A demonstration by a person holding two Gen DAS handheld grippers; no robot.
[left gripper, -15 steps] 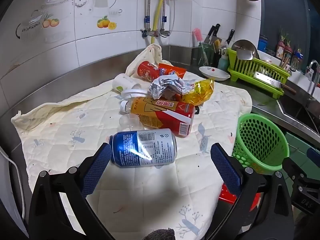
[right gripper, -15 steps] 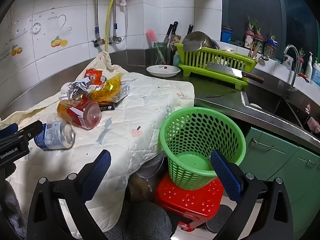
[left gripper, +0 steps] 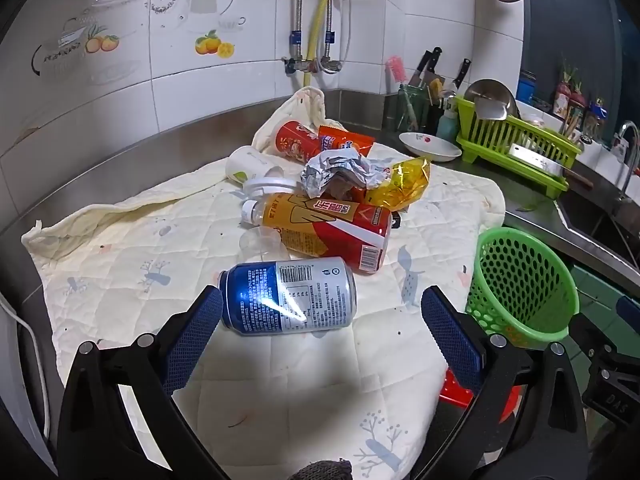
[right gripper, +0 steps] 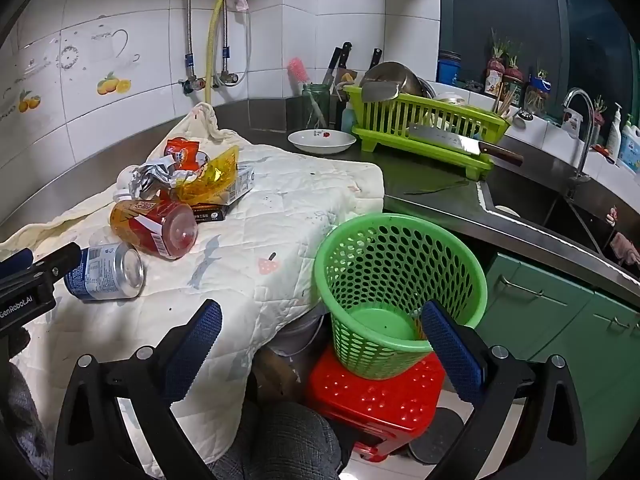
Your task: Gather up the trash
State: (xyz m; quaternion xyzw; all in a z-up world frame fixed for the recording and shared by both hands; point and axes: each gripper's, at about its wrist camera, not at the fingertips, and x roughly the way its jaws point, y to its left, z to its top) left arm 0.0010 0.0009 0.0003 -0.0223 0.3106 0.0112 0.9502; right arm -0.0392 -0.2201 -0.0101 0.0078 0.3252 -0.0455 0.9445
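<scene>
- Since half a second ago the left gripper has edged forward toward the blue can: the can's near left end now sits level with the left fingertip, where before it lay a little farther off. The trash itself has not shifted.
- The left gripper's jaws are spread wide with nothing pinched; the can lies on its side between and just beyond the fingertips, apart from both pads.
- The right gripper is also spread wide and holds nothing; it hangs over the near right edge of the quilted cloth, with its right finger in front of the green basket.
- The basket stands on a red stool, off the cloth's right edge, below the counter.
- Just beyond the can lies an orange and red bottle on its side, with a clear plastic cup touching its left.
- Farther back sit crumpled foil, a yellow wrapper, a red tube and a white cup, heaped close together.
</scene>
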